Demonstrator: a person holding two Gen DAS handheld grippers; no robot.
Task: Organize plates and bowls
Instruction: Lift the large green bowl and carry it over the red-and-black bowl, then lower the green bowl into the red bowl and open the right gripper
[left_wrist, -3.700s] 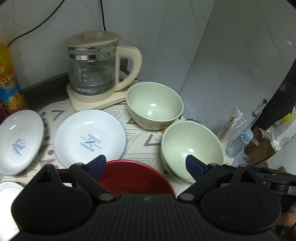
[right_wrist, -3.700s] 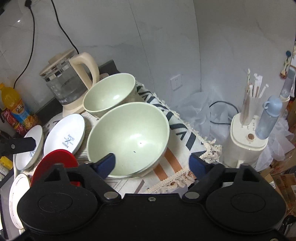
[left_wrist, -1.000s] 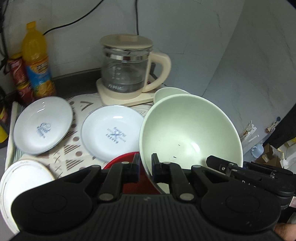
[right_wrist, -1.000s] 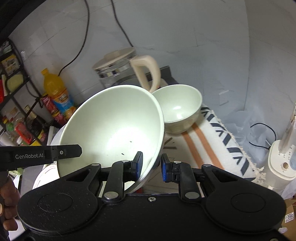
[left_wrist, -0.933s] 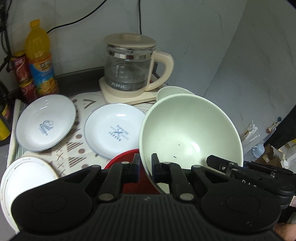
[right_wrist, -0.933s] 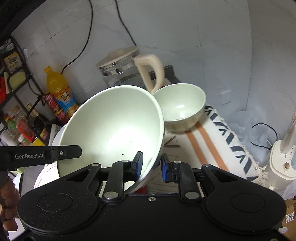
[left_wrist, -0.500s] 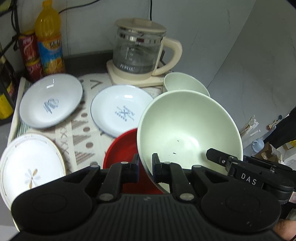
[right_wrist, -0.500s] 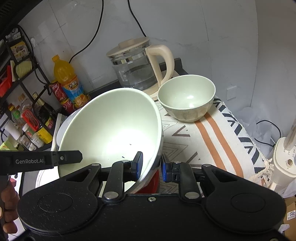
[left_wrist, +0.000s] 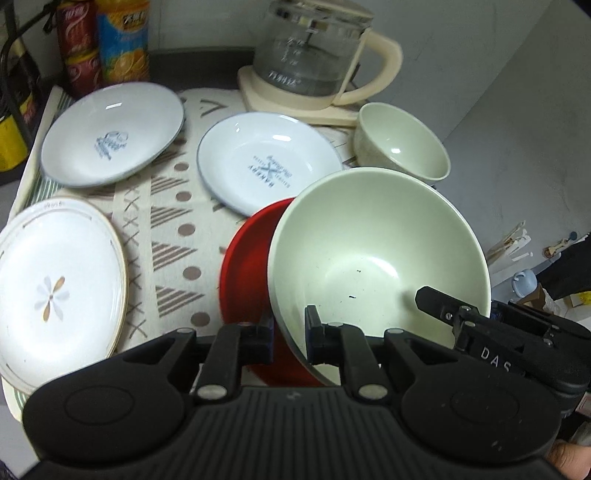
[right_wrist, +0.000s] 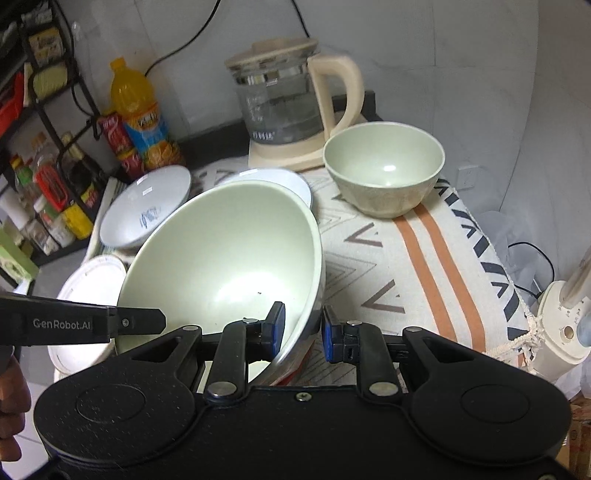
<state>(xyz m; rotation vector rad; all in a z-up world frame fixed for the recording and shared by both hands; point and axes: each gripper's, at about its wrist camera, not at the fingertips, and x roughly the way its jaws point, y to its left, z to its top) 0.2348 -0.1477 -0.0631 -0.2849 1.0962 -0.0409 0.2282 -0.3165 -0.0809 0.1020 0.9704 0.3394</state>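
Note:
A large pale green bowl (left_wrist: 376, 258) hangs tilted just over the red plate (left_wrist: 247, 266), held at opposite sides of its rim. My left gripper (left_wrist: 290, 334) pinches the near rim in the left wrist view; its jaws are opening slightly with the rim still between the pads. My right gripper (right_wrist: 303, 328) is shut on the bowl's (right_wrist: 221, 258) right rim. A sliver of the red plate (right_wrist: 299, 369) shows under it. A smaller green bowl (left_wrist: 402, 147) (right_wrist: 384, 173) stands upright at the back right, by the kettle.
Two white plates with blue print (left_wrist: 269, 162) (left_wrist: 110, 133) and a white flower plate (left_wrist: 55, 288) lie on the patterned cloth. A glass kettle (left_wrist: 314, 55) stands at the back, with an orange drink bottle (right_wrist: 136, 110) and cans at the back left. The table edge drops off to the right.
Both grippers have come down with the large bowl, bringing it lower over the red plate. The views tilted downward, so the flower plate and more of the cloth now show.

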